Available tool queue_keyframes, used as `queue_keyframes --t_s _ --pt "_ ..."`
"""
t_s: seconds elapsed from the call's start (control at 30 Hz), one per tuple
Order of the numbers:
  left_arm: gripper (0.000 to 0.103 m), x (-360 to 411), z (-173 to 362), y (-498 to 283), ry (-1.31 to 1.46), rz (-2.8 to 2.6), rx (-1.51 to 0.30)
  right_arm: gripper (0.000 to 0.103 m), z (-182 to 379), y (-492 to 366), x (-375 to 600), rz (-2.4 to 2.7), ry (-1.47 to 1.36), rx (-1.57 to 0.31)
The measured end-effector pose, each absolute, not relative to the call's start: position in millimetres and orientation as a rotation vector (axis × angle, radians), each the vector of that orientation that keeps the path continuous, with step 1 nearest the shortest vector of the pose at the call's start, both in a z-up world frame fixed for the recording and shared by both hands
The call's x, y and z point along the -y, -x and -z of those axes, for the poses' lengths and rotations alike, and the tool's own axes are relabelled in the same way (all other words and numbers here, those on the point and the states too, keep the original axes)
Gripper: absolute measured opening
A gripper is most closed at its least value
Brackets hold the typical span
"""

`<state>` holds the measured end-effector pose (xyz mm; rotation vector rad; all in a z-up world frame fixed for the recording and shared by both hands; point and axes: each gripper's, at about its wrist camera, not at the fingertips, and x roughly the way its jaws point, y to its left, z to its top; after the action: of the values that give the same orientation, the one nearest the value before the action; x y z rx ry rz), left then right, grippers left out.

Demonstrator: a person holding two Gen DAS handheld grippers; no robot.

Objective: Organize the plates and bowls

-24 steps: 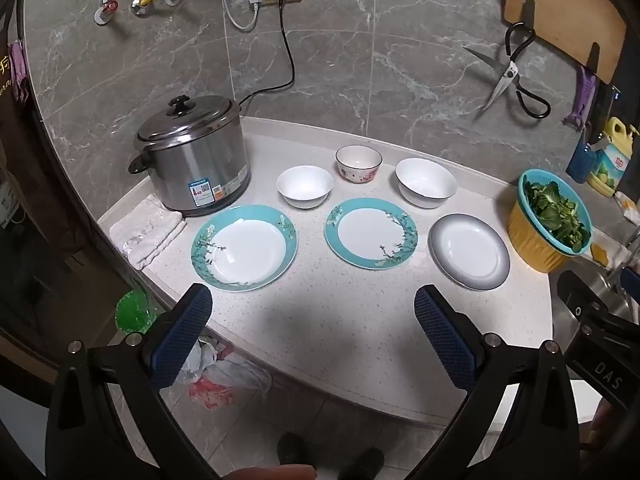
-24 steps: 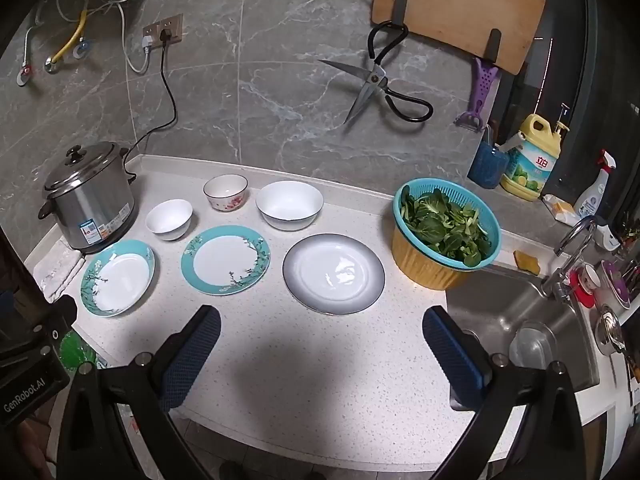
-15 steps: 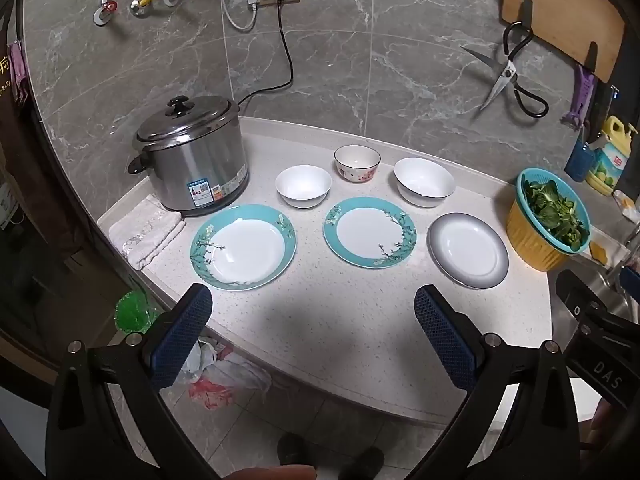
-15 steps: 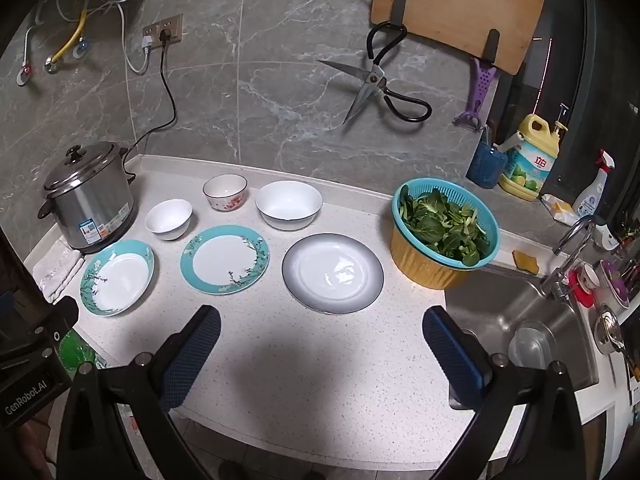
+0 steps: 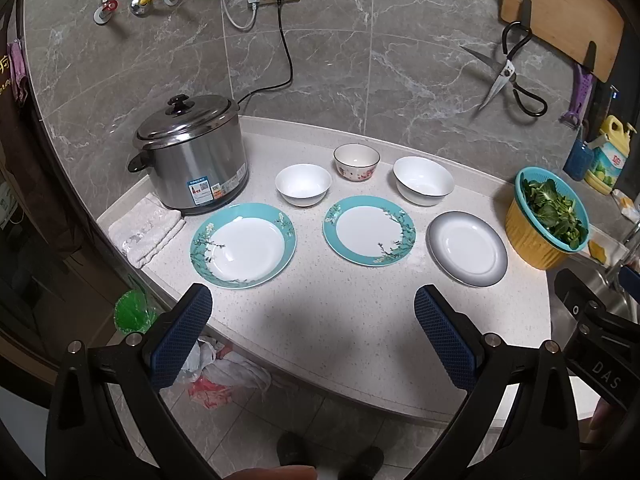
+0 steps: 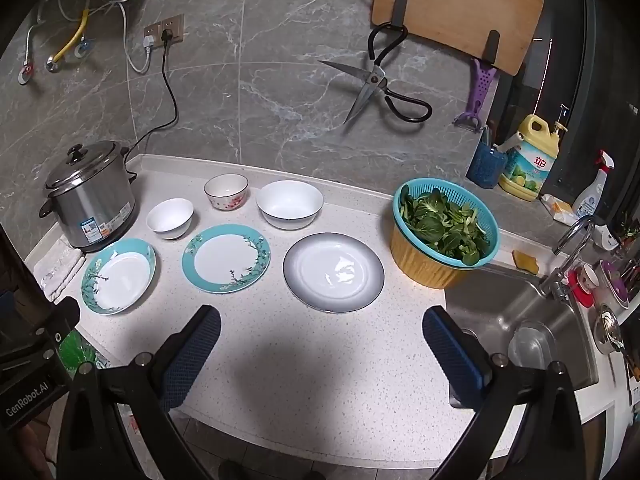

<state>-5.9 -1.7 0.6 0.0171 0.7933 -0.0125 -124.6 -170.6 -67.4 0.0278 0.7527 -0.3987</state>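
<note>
In the left wrist view, the letters "DAS" stand in pale print on the black body of the right gripper [image 5: 608, 376]. In the right wrist view, "GenRobot.AI" runs along the black body of the left gripper [image 6: 28, 396]. The cooker's sticker [image 5: 204, 190] and the yellow detergent bottle's label [image 6: 532, 168] carry print too small to read.
</note>
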Motion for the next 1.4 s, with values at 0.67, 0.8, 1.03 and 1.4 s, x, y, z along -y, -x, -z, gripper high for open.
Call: queue_keyframes --t_s 0.67,0.8,1.03,1.4 --pt "0.103 0.5 1.2 8.4 -0.016 0.014 -0.794 0.103 68.4 122.4 170.5 0.398 -0.026 -0.753" --pt "0.103 -0.4 1.4 8.9 -0.016 0.013 -0.795 0.103 69.3 121.2 170.5 0.399 -0.027 -0.754" --pt "0.103 -1.0 2.2 10.4 -0.016 0.014 -0.796 0.103 69.9 119.6 170.9 0.398 -0.029 -0.756" --pt "0.103 -0.7 2.4 9.7 -0.016 0.015 -0.799 0.103 69.1 119.0 170.2 0.398 -0.029 -0.759"
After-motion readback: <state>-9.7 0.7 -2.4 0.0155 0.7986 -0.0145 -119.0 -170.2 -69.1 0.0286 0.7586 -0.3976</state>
